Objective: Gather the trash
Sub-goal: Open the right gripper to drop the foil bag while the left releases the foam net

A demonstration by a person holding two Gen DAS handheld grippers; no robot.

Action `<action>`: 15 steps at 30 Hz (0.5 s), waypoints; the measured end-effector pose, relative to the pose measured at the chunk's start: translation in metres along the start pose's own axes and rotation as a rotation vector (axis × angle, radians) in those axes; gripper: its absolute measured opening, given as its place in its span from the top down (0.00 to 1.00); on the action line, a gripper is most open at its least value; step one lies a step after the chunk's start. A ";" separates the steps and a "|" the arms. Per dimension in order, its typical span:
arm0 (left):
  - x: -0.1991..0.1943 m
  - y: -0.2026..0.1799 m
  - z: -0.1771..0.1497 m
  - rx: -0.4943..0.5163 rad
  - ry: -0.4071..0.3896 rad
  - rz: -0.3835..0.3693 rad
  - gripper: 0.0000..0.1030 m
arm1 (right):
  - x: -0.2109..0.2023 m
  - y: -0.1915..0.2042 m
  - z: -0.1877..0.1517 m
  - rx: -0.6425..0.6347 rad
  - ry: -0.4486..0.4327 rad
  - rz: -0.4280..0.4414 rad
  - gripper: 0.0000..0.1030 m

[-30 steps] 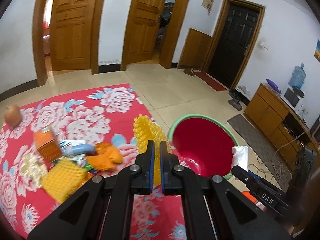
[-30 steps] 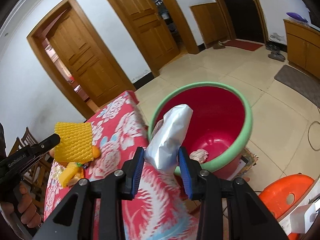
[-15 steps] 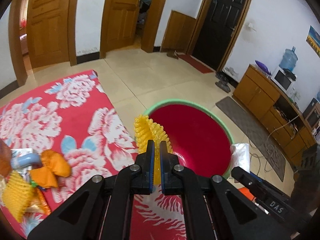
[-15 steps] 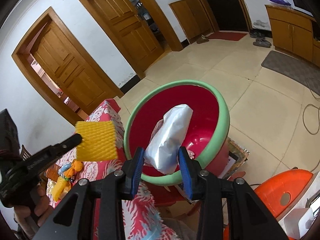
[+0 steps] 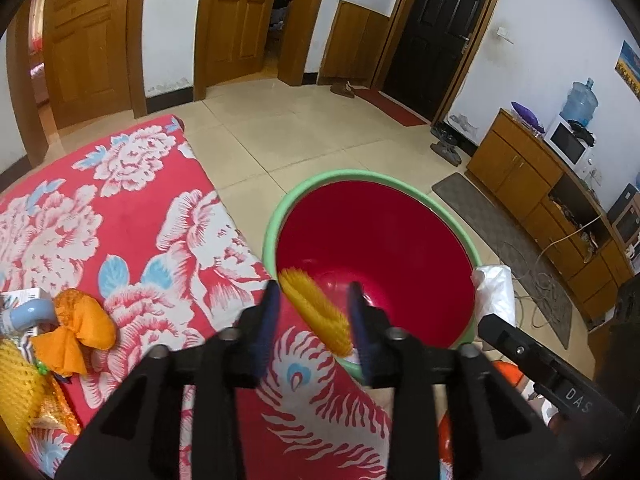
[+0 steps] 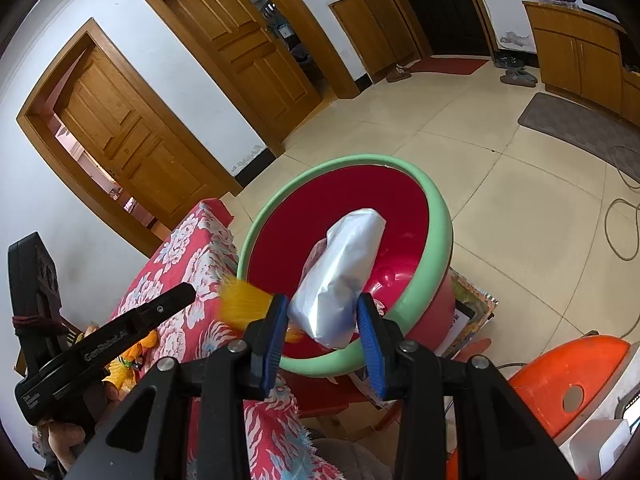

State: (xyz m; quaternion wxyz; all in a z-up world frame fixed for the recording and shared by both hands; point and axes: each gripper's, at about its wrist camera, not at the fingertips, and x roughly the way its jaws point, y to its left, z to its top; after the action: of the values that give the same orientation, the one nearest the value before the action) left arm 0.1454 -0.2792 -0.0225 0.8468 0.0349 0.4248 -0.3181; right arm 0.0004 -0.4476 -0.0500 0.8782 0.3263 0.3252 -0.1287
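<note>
A red basin with a green rim [image 5: 308,188] [image 6: 440,216] stands off the edge of a table with a red flowered cloth [image 5: 132,208]. My left gripper [image 5: 314,314] is open at the basin's near rim; a yellow foam net [image 5: 316,316] [image 6: 244,304] is loose between its jaws, blurred in motion. My right gripper [image 6: 322,318] is shut on a silvery white plastic bag [image 6: 344,272] [image 5: 494,292] and holds it over the basin.
More trash lies on the cloth at the left: an orange net [image 5: 80,328], a yellow foam net [image 5: 16,384], a light blue bottle [image 5: 28,312]. An orange stool [image 6: 572,380] stands by the basin. A wooden cabinet [image 5: 540,192] lines the right wall.
My left gripper has opened and let go of the yellow foam net, which is dropping at the basin's rim. Both grippers have moved closer over the basin. The right still holds the bag.
</note>
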 end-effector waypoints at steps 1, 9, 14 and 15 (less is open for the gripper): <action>-0.001 0.000 0.000 0.005 -0.002 0.010 0.63 | 0.000 0.000 0.000 -0.001 0.000 -0.001 0.63; -0.015 0.007 -0.003 -0.017 -0.009 0.065 0.48 | 0.008 0.003 0.005 -0.013 0.007 -0.003 0.61; -0.024 0.018 -0.007 -0.048 -0.012 0.093 0.43 | 0.018 0.007 0.008 -0.023 0.018 -0.005 0.57; -0.027 0.021 -0.008 -0.054 -0.013 0.098 0.43 | 0.018 0.008 0.008 -0.025 0.016 -0.006 0.51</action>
State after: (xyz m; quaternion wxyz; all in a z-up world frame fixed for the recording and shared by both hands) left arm 0.1400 -0.2462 -0.0122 0.8648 0.0307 0.4254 -0.2649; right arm 0.0215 -0.4469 -0.0530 0.8791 0.3154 0.3348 -0.1246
